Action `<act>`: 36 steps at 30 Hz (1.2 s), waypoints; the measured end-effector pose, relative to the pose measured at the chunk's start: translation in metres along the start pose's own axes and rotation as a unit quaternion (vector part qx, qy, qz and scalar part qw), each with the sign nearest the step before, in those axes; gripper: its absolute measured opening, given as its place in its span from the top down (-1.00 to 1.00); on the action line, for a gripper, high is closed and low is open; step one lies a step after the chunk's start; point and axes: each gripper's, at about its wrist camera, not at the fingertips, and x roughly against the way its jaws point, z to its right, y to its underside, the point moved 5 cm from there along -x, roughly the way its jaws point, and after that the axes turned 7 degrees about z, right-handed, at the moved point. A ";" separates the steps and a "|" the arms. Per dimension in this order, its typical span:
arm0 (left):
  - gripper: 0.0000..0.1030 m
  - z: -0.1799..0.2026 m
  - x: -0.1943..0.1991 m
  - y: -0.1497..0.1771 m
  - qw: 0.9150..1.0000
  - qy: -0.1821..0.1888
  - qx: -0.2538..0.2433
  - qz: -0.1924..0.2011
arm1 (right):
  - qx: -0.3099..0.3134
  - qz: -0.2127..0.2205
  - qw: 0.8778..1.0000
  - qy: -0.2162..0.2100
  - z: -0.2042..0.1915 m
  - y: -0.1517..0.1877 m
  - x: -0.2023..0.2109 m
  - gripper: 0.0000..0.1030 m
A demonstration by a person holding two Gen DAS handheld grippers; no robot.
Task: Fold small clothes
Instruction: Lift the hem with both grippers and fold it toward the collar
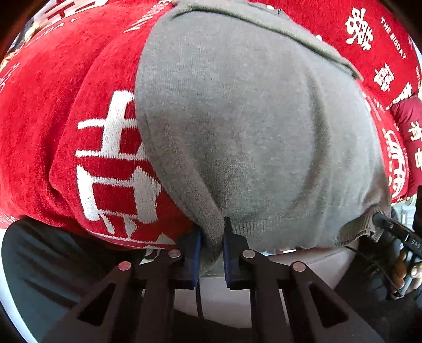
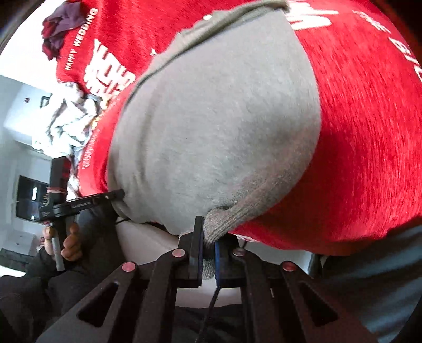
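Note:
A grey knit garment (image 1: 237, 118) lies spread over a red blanket with white lettering (image 1: 39, 118). My left gripper (image 1: 212, 237) is shut on the garment's near left hem corner. My right gripper (image 2: 209, 237) is shut on the ribbed hem corner on the other side of the grey garment (image 2: 211, 118). The right gripper also shows at the right edge of the left wrist view (image 1: 379, 219), and the left gripper shows at the left of the right wrist view (image 2: 118, 195), each pinching the hem. The garment's collar edge lies at the far end.
The red blanket (image 2: 369, 132) covers the work surface. A pile of crumpled clothes (image 2: 71, 126) lies at the far left, with a dark purple and red heap (image 2: 63, 23) beyond it. The person's dark-clothed body is close below both grippers.

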 end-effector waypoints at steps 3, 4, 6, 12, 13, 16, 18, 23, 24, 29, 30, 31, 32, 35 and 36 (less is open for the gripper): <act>0.72 -0.004 0.012 -0.003 1.000 0.007 0.001 0.014 | 0.009 0.018 1.000 -0.019 -0.004 -0.004 0.012 0.87; 0.72 -0.004 0.017 -0.004 1.000 0.008 0.001 0.023 | 0.008 0.022 0.999 -0.023 -0.003 -0.005 0.014 0.87; 0.72 -0.009 0.023 -0.006 0.999 0.011 0.002 0.036 | 0.005 0.036 0.999 -0.032 -0.001 -0.008 0.021 0.87; 0.73 -0.017 0.048 -0.019 0.997 0.025 0.024 0.071 | 0.010 0.090 0.994 -0.057 -0.014 -0.023 0.049 0.88; 0.73 -0.017 0.053 -0.023 0.996 0.028 0.029 0.076 | 0.009 0.099 0.993 -0.062 -0.015 -0.026 0.054 0.88; 0.73 -0.022 0.065 -0.034 0.995 0.039 0.040 0.084 | 0.000 0.112 0.991 -0.077 -0.015 -0.038 0.066 0.88; 0.73 -0.022 0.070 -0.045 0.993 0.047 0.051 0.092 | -0.008 0.121 0.989 -0.083 -0.013 -0.048 0.071 0.88; 0.73 -0.016 0.081 -0.080 0.987 0.068 0.080 0.117 | -0.025 0.148 0.984 -0.091 -0.018 -0.078 0.079 0.88; 0.73 -0.015 0.083 -0.088 0.986 0.073 0.086 0.122 | -0.027 0.155 0.983 -0.091 -0.019 -0.085 0.081 0.88; 0.73 -0.005 0.080 -0.122 0.982 0.085 0.106 0.133 | -0.036 0.179 0.979 -0.090 -0.028 -0.118 0.081 0.88; 0.73 -0.006 0.079 -0.129 0.981 0.088 0.111 0.134 | -0.033 0.180 0.979 -0.087 -0.029 -0.126 0.079 0.88; 0.73 -0.006 0.078 -0.135 0.980 0.091 0.116 0.135 | -0.029 0.182 0.979 -0.083 -0.030 -0.133 0.077 0.88; 0.73 -0.008 0.077 -0.142 0.979 0.093 0.119 0.136 | -0.026 0.182 0.980 -0.080 -0.031 -0.140 0.075 0.88; 0.73 -0.009 0.071 -0.162 0.977 0.095 0.130 0.137 | -0.024 0.190 0.979 -0.073 -0.030 -0.169 0.068 0.88; 0.73 -0.011 0.069 -0.168 0.977 0.096 0.133 0.137 | -0.024 0.192 0.978 -0.071 -0.028 -0.175 0.066 0.88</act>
